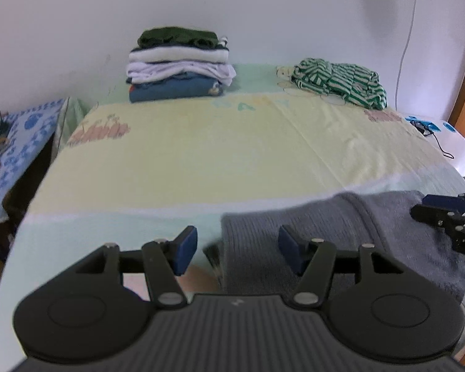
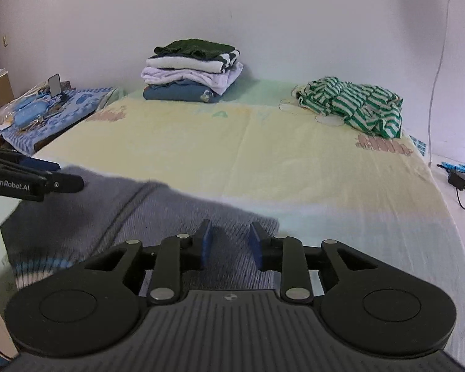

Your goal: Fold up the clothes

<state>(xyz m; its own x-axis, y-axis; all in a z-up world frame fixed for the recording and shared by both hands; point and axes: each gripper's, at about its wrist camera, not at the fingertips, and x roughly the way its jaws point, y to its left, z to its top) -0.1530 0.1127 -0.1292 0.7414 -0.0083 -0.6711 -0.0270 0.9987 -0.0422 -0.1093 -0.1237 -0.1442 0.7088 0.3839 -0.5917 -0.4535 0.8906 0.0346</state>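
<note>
A grey knitted sweater [image 2: 158, 217] lies at the near edge of the bed [image 2: 263, 161]. The left hand-held gripper [image 1: 237, 249] hovers over its left edge, jaws wide apart, gripping nothing. The right hand-held gripper [image 2: 231, 243] stands over the knit with its jaws partly parted, pads clear of the cloth. Near the wall sit a stack of folded clothes [image 2: 192, 71] and a crumpled green-striped garment [image 2: 356, 105].

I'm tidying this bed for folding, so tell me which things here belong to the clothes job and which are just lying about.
Belongs to the folding:
- grey sweater, near edge of the bed
- green striped garment, crumpled, unfolded
- folded stack, by the wall
- left gripper, right gripper

Just lying about:
- clutter on the blue cloth
- charger and cable
</note>
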